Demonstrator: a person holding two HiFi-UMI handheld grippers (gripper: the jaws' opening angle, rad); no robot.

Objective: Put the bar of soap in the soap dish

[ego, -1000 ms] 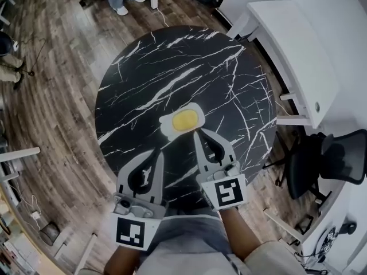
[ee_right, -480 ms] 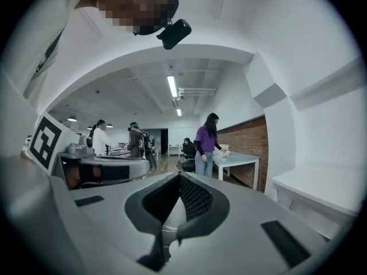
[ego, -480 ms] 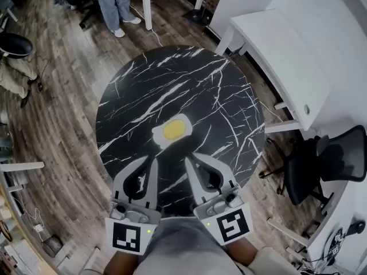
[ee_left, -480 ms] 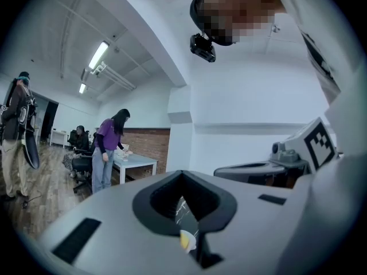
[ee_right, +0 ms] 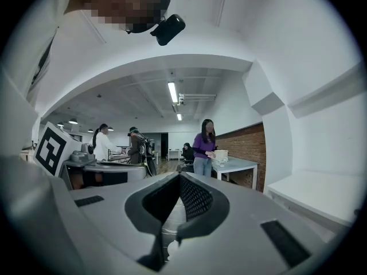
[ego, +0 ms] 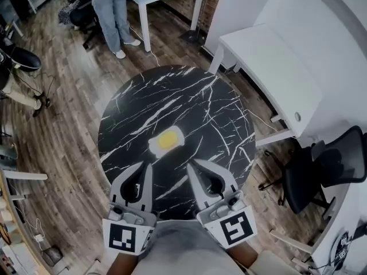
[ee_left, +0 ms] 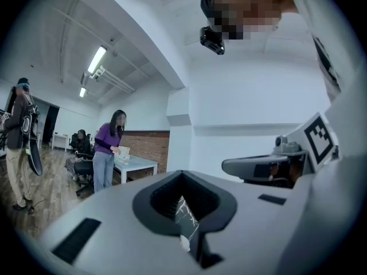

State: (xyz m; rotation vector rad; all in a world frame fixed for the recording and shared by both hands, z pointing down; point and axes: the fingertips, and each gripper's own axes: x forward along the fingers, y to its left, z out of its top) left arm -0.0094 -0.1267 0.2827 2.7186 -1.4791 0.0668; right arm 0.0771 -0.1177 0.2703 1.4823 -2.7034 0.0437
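Soap bar, yellow and oval (ego: 169, 138), lies in the white soap dish (ego: 153, 148) near the middle of the round black white-veined marble table (ego: 218, 113), as the head view shows it. The left gripper (ego: 148, 166) and right gripper (ego: 191, 166) hang over the table's near edge, apart from the dish, with nothing between them and it. The task looks done to me. The risk is a careless sweep forward that nudges the dish across the smooth top, or tips the slippery bar out. A white desk (ego: 269, 56) and a black office chair (ego: 321, 165) stand off to the right.

From the left gripper view, its jaws meet at the tips and grip nothing.

From the right gripper view, those jaws are likewise pressed together and empty. A person in a purple top (ee_right: 205, 145) stands far off.
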